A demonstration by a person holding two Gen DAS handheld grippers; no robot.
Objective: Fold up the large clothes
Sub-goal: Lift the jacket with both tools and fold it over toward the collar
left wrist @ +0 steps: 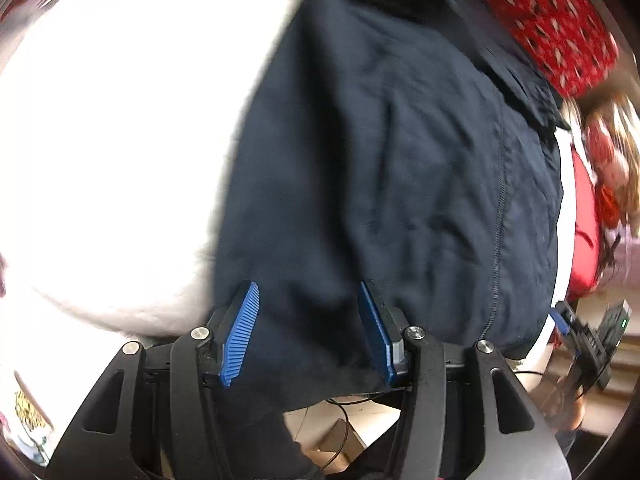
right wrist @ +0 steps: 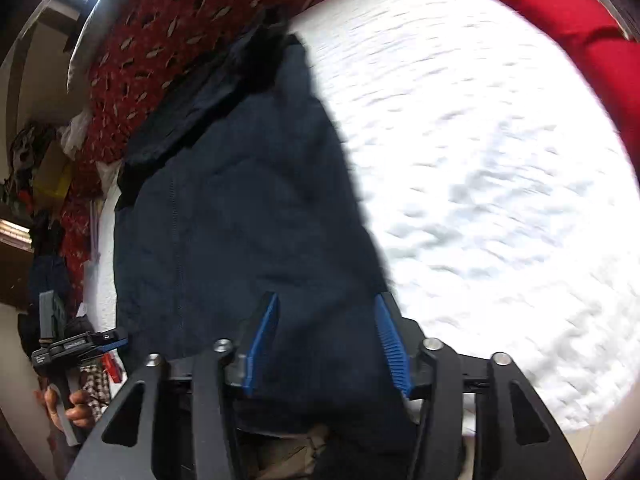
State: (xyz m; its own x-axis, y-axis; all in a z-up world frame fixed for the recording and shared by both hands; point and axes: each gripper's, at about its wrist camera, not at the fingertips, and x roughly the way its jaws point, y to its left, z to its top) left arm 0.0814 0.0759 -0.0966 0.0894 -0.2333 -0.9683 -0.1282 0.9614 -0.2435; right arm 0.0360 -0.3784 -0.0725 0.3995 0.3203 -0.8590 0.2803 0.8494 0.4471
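A dark navy jacket [left wrist: 380, 160] with a zipper lies lengthwise on a white bed cover [left wrist: 120, 140]; it also shows in the right wrist view [right wrist: 240, 220]. My left gripper [left wrist: 308, 292] is open, its blue pads [left wrist: 240, 336] on either side of the jacket's near hem, whose cloth hangs down between them. My right gripper [right wrist: 326, 304] is open over the hem's other end, with its blue pads [right wrist: 392, 344] spread. Each gripper shows in the other's view: the right one [left wrist: 588, 344], the left one [right wrist: 76, 348].
A red patterned blanket [left wrist: 552, 20] lies at the far end of the bed, also in the right wrist view [right wrist: 160, 40]. A plain red cloth [right wrist: 580, 32] edges the white cover [right wrist: 480, 180]. Room clutter [right wrist: 40, 160] stands beyond the bed's side.
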